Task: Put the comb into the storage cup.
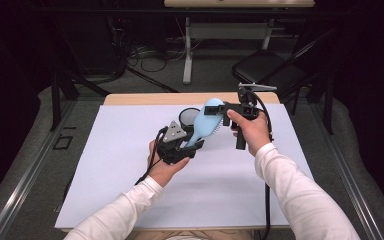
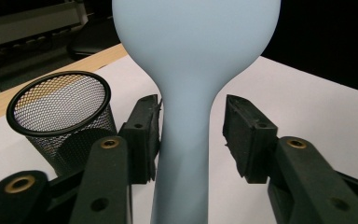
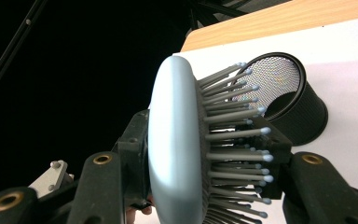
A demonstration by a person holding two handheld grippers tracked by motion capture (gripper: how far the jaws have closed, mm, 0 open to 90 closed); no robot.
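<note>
A light blue hairbrush [image 1: 206,125] is held above the white mat, head up and to the right. My right gripper [image 1: 225,114] is shut on the brush head [image 3: 172,149], one pad on its smooth back and the other among the bristles. My left gripper [image 1: 192,145] has the brush handle [image 2: 186,140] between its jaws. It stands open: one pad lies against the handle and the other pad [image 2: 247,135] is clear of it with a gap. A black mesh cup [image 1: 187,116] stands on the mat just behind the brush.
The white mat [image 1: 130,165] covers most of the wooden table [image 1: 145,98]. Close to the left gripper's jaws is the mesh cup [image 2: 60,112], which the right gripper view shows beyond the bristles [image 3: 298,112]. A dark folding chair [image 1: 265,67] stands behind the table.
</note>
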